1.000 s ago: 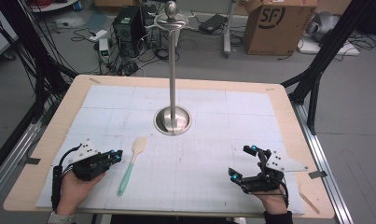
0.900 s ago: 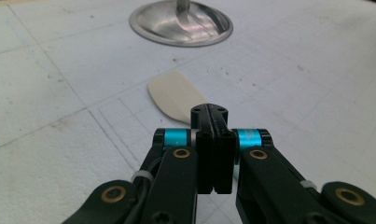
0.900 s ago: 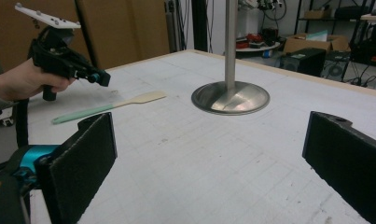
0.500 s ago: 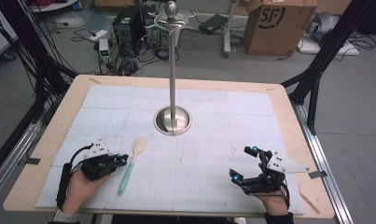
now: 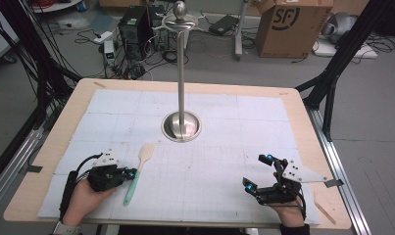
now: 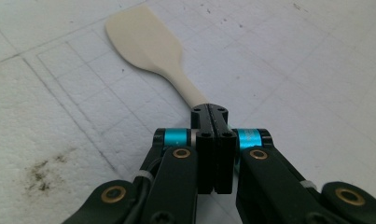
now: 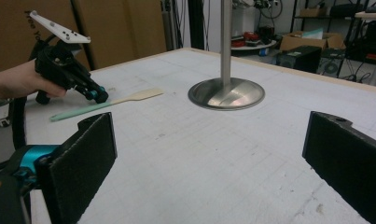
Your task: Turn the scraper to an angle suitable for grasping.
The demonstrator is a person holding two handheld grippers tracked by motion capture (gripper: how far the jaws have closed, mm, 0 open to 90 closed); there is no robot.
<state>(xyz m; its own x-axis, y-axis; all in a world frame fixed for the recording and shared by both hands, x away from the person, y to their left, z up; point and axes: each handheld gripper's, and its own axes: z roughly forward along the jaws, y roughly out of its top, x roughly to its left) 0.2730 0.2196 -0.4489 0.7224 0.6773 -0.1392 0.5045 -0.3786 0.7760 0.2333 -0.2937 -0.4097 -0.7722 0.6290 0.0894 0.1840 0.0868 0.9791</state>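
A spatula (image 5: 137, 169) with a cream blade and a teal handle lies flat on the white mat, left of centre. My left gripper (image 5: 131, 172) is at its handle. In the left gripper view its jaws (image 6: 209, 109) are pressed together with no gap, right over the spatula's neck, and the cream blade (image 6: 146, 42) points away beyond them. Whether the handle is pinched underneath is hidden. My right gripper (image 5: 258, 170) rests near the front right of the mat, wide open with nothing between its jaws (image 7: 216, 140). It looks across at the left gripper (image 7: 99, 95) and the spatula (image 7: 129, 99).
A tall steel pole on a round base (image 5: 181, 126) stands at the middle of the mat. The wooden table edge (image 5: 327, 205) frames the mat. Boxes, cables and a computer lie on the floor behind the table.
My left gripper has moved right across the mat to the spatula's handle. The spatula and the right gripper have stayed where they were.
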